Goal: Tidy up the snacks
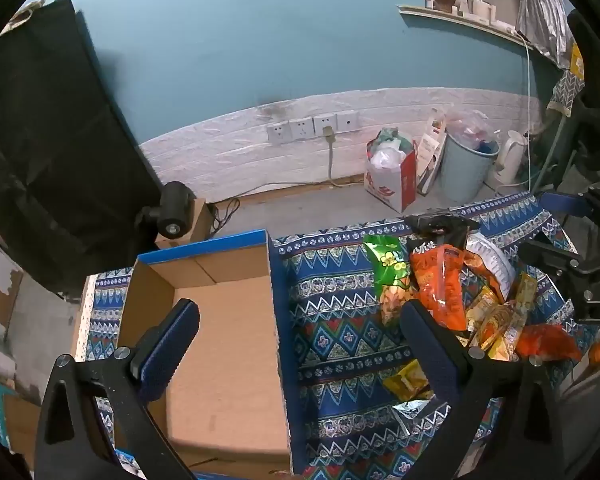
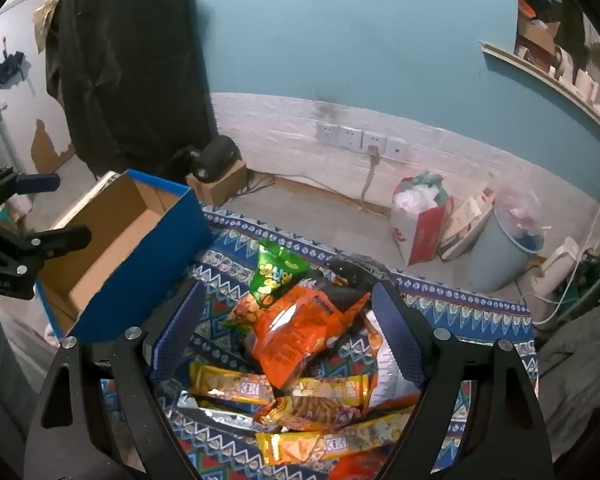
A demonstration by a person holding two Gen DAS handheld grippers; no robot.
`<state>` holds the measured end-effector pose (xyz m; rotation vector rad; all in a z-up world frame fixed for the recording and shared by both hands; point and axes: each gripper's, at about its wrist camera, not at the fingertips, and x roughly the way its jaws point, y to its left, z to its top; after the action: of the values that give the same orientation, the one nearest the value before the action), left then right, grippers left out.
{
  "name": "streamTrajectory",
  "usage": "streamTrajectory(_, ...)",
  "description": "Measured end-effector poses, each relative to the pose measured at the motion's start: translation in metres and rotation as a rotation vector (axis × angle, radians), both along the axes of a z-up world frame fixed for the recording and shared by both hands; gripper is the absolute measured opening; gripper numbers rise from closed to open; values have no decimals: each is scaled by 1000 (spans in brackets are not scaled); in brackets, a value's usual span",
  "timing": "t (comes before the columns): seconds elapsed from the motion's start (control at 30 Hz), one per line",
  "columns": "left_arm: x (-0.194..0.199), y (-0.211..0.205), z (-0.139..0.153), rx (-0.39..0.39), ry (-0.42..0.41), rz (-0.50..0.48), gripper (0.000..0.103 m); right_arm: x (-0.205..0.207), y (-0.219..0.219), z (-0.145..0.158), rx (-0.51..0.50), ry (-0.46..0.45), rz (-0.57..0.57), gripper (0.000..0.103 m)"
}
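Two grippers hang spread and empty: left gripper (image 1: 300, 312) above the cardboard box (image 1: 228, 320), right gripper (image 2: 288, 292) over the snack packets (image 2: 296, 344) heaped on the patterned cloth (image 1: 332, 320); teal wall (image 2: 340, 32) beyond.

The left gripper (image 1: 300, 320) is hovering with its jaws spread wide, nothing lying between them; its dark blue ribbed pads (image 1: 168, 350) are facing each other across the gap, angling forward and downward; the right gripper (image 2: 288, 316) is likewise standing wide apart and gripping nothing, its blue pads (image 2: 180, 330) tilting downward; in the right wrist view the left gripper's black frame is showing at the left edge.
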<state>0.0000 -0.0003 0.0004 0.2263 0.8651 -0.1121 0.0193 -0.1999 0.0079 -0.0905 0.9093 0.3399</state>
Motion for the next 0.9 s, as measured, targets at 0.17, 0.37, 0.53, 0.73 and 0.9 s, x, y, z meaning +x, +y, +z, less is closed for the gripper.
streamTrajectory(0.17,-2,-4,-2,4,-3,-8,102,1,-1,0,15,8,-8,84)
streamTrajectory(0.37,0,1,-3,-12,13,-6,102,-1,1,1,10,6,2,84)
streamTrajectory(0.53,-1,2,-3,-25,9,1,102,-2,2,-3,13,7,10,84)
streamTrajectory(0.73,-2,4,-1,-43,9,11,102,-2,2,-2,13,7,8,84)
streamTrajectory(0.9,-1,5,-1,-45,9,8,102,-2,2,-3,12,7,8,84)
